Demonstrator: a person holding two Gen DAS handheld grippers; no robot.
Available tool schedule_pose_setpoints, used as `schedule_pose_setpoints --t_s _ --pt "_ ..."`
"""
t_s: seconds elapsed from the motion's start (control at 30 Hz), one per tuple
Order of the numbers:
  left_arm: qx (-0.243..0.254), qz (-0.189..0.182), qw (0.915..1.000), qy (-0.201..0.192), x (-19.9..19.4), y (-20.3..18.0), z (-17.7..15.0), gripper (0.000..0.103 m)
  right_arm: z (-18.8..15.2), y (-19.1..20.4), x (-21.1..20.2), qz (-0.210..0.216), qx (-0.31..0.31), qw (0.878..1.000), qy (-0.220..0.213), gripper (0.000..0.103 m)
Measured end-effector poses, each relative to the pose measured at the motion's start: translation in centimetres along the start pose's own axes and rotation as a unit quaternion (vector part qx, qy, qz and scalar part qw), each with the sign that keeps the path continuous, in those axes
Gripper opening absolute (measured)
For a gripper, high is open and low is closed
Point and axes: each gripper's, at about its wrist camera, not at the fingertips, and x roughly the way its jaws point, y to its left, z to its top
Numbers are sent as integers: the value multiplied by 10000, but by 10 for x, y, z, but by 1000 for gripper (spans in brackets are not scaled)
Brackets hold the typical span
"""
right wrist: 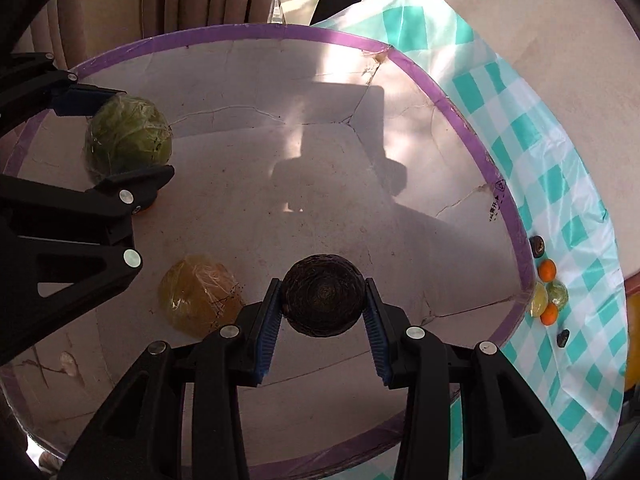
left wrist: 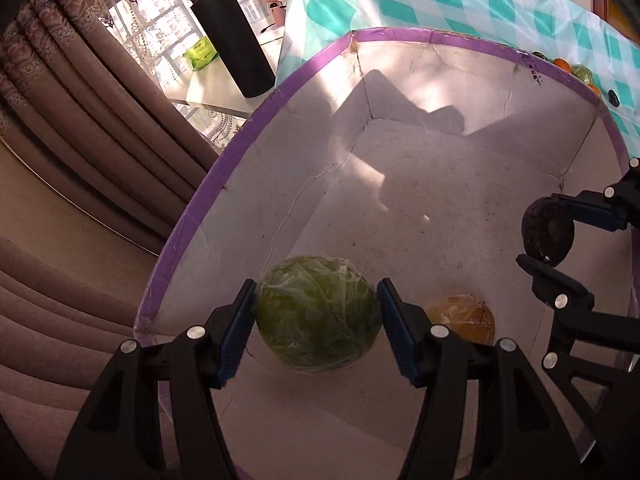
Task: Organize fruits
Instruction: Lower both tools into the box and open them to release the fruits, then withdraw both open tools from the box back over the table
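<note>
Two fruits are held over the purple-rimmed box (right wrist: 472, 128): the green fruit (left wrist: 318, 314) is pinched by the left gripper (left wrist: 316, 320), the dark fruit (right wrist: 323, 295) by the right gripper (right wrist: 322, 312). The box floor lies directly below both, with the yellow fruit (right wrist: 200, 296) resting between them.

A round green fruit (left wrist: 318, 316) wrapped in clear film sits low inside the white box (left wrist: 420, 184) with the purple rim, near its left wall. A yellow-orange wrapped fruit (right wrist: 198, 300) lies on the box floor beside it. A dark brown, rough, round fruit (right wrist: 323, 295) is above the floor, more to the right.
</note>
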Motion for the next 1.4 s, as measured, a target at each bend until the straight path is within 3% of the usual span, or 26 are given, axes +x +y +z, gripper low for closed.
schedule_pose_setpoints --t_s 0.13,0.27,0.57,0.77,0.87,0.93,1.0,1.07,1.13,1.23,1.4 --pt "-51 -57 10000 4 0 -1 1 66 -1 -1 4 106 94 9999 -9 42" --pt "-261 -124 9996 -44 -4 3 5 85 -3 0 2 108 60 9999 -70 53" --pt "-481 -296 9983 -117 -2 7 5 91 -6 -1 -5 177 202 9988 -402 56" --pt "-859 -227 9953 -378 -11 15 4 92 -13 -8 -20 431 610 9904 -1165 57" --pt "-1106 -217 9899 -866 -35 16 5 92 -23 -29 -41 542 1163 9739 -1871 60" --pt "-1222 -249 9817 -1441 -62 13 6 97 -35 -55 -59 555 1615 9541 -2461 68" --pt "-1287 -324 9673 -2160 -97 3 5 101 -52 -87 -73 536 2130 9321 -2879 80" --pt "-1200 -474 9512 -2804 -130 -15 4 101 -71 -123 -78 509 2683 9118 -3066 82" --pt "-1058 -697 9366 -3267 -154 -37 5 101 -91 -158 -73 460 3192 8975 -3008 82" --pt "-838 -1253 9219 -3568 -175 -79 14 101 -126 -203 -56 140 3770 8837 -2770 82" --pt "-236 -2195 9165 -3337 -159 -175 35 101 -190 -257 -14 -307 4537 8624 -2224 82"
